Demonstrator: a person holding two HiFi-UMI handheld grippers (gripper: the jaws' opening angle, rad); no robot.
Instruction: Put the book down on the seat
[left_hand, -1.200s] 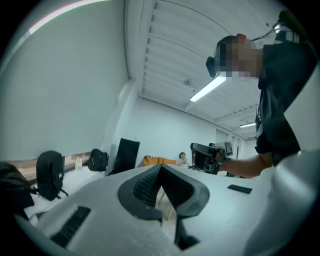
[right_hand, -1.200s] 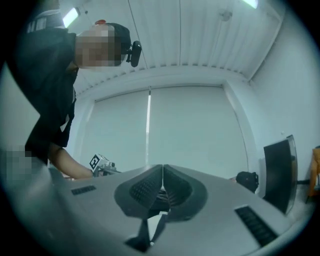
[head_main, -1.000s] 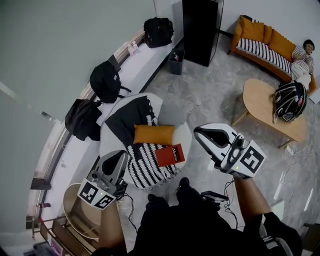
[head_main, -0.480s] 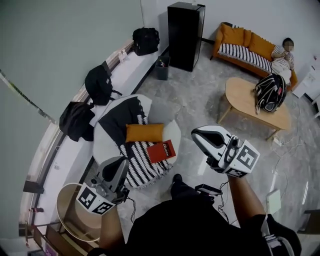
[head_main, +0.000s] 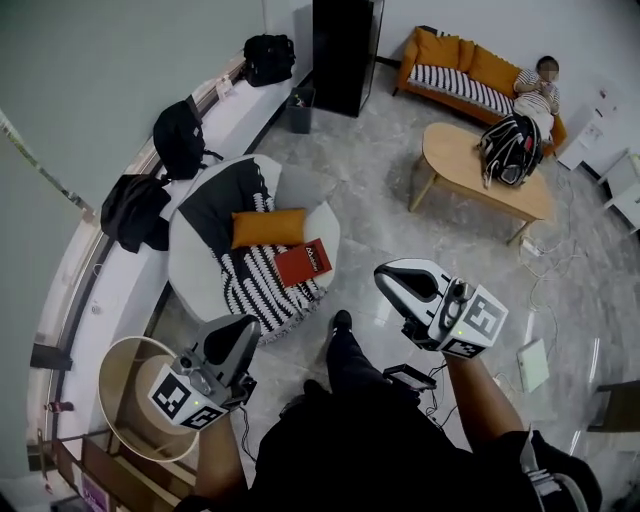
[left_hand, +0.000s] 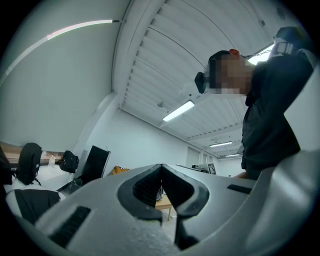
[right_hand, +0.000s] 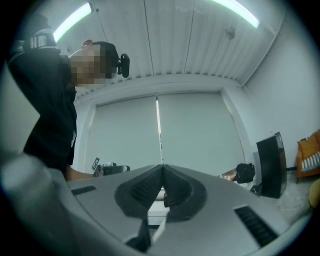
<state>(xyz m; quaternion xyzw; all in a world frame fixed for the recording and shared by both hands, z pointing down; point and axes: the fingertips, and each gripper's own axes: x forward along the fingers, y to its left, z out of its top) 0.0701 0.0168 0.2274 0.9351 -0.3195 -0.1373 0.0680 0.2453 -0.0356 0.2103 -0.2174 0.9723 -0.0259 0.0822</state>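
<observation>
Ahead of the left hand-held gripper (head_main: 243, 328) and a little to its right: red book (head_main: 303, 263), lying flat on the round white seat (head_main: 305, 200), well apart from either set of jaws. Set on the striped throw (head_main: 245, 290) near the seat's front edge, with an orange cushion (head_main: 268, 228) just beside it on the far side. Left hand-held gripper closed and empty, ribbed pads (left_hand: 146, 184) pressed together with nothing between them, held low at the person's left, short of the seat. Right hand-held gripper (head_main: 388, 276) closed as well, dark pads (right_hand: 145, 190) meeting at the tips, holding nothing, raised over bare grey floor (head_main: 380, 215) with the book off to its left. Between the two hand-held grippers, lower down: a black shoe (head_main: 341, 322) on that floor. Beyond the right hand-held gripper and to its right: oval wooden counter (head_main: 450, 160) carrying a dark bag or helmet, hard to tell which. Both hand-held grippers pointing roughly level, toward the seat's side of the room.
</observation>
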